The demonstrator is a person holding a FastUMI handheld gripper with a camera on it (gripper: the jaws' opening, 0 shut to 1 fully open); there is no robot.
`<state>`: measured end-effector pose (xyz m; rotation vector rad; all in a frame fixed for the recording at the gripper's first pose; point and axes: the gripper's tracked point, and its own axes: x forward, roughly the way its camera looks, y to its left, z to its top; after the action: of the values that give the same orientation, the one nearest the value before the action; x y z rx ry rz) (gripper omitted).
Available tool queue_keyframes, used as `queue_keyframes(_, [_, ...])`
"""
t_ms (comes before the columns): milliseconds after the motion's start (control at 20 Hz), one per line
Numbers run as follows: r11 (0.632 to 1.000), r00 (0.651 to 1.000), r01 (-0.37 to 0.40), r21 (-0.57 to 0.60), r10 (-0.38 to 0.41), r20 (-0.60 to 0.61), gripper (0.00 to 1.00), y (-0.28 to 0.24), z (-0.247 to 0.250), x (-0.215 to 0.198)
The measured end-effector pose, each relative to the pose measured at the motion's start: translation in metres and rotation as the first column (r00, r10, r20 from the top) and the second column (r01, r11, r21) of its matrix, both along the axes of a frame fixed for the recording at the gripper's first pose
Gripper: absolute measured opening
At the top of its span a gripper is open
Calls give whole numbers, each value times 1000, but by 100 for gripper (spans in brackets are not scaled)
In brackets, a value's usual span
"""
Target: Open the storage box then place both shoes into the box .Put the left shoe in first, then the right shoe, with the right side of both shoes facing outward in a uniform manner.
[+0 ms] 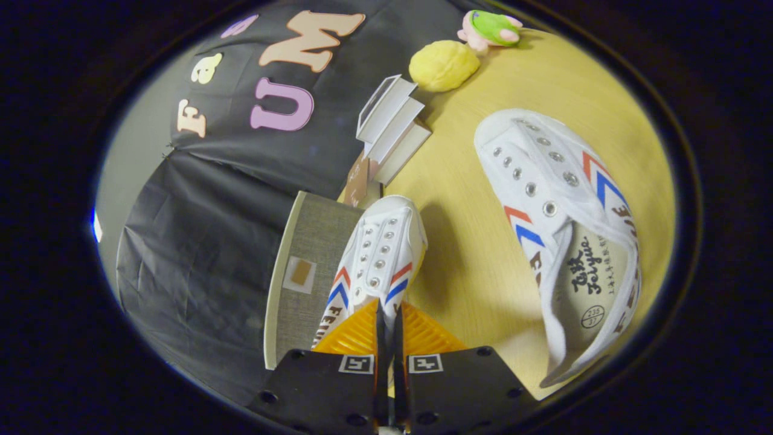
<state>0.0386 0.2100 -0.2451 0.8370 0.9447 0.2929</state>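
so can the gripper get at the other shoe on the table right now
Probably not yet: the gripper is shut on the held shoe. The other shoe lies beside it on the table, with nothing on it.

The heel and rear opening of the held shoe (380, 254) are covered by the gripper (386, 320), whose fingers are pressed together on it; the grip point itself is concealed. The storage box (302, 266) is partly masked by that shoe — its far side and interior cannot be made out. The small brown object (357, 181) beside the white stepped stack (392, 124) is too blurred to be identified; the green toy (490, 27) is cut off.
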Motion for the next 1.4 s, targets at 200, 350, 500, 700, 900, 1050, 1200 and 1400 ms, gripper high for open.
queue_keyframes(200, [999,1000,1,38,-2,29,7,1,16,-1])
queue_keyframes(350, [998,998,-6,60,2,58,7,5,34,-3])
queue_keyframes(500, [997,996,-13,77,6,90,7,12,56,-6])
queue_keyframes(700, [995,993,-21,102,8,120,7,18,80,-8])
queue_keyframes(900, [992,989,-46,115,28,147,7,34,103,-11])
queue_keyframes(1050, [990,986,-78,120,59,154,7,56,115,-12])
queue_keyframes(1200, [986,985,-106,130,86,147,7,83,121,-9])
queue_keyframes(1400, [984,986,-132,121,118,120,7,117,115,-2])
